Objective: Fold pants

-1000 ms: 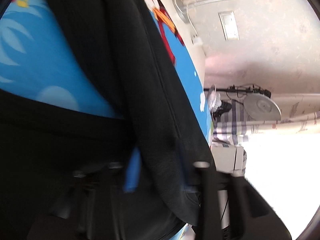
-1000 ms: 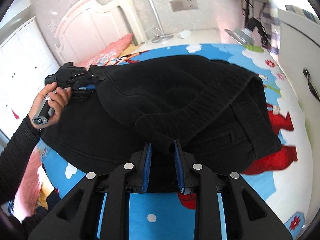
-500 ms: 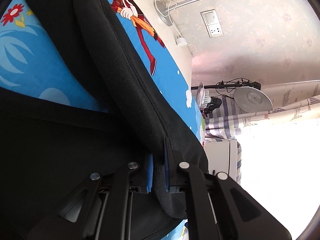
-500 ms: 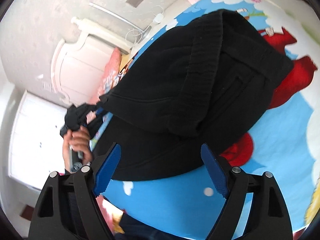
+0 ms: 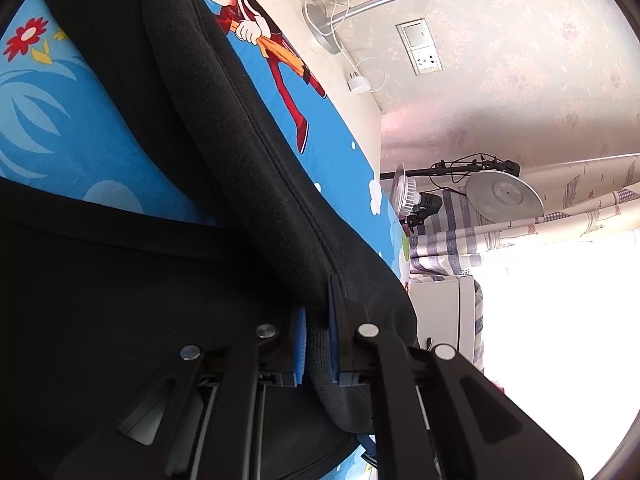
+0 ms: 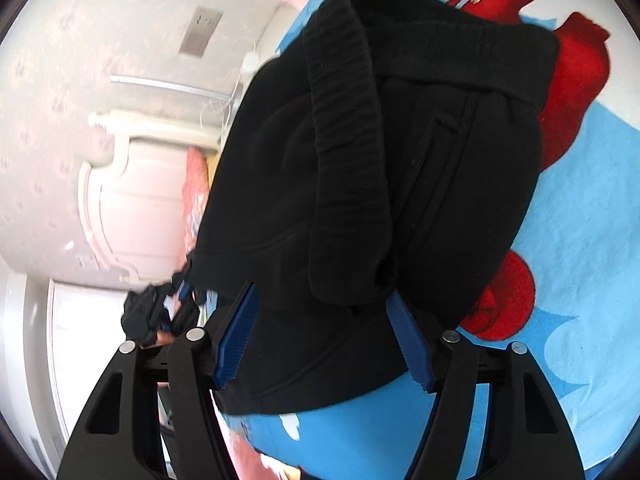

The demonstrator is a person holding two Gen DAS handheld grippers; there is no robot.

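The black pants (image 6: 400,168) lie folded over on a blue cartoon bedsheet (image 6: 568,216); a ribbed cuff (image 6: 344,128) lies on top. My right gripper (image 6: 324,340) is open and empty, just above the near edge of the pants. My left gripper (image 5: 316,340) is shut on a seamed edge of the black pants (image 5: 256,168), holding it taut above the sheet (image 5: 60,128). In the right wrist view the left gripper (image 6: 160,312) shows at the left corner of the pants, blurred.
A white headboard (image 6: 132,200) and pink pillow (image 6: 196,196) stand at the bed's head. A wall socket (image 5: 420,52), a charger cable (image 5: 356,80), a lamp and fan (image 5: 500,196), striped curtains and a bright window are beyond the bed's edge.
My right gripper let go of the pants, opened wide and rolled while pulling back. My left gripper stayed shut on the pants' edge and shifted slightly.
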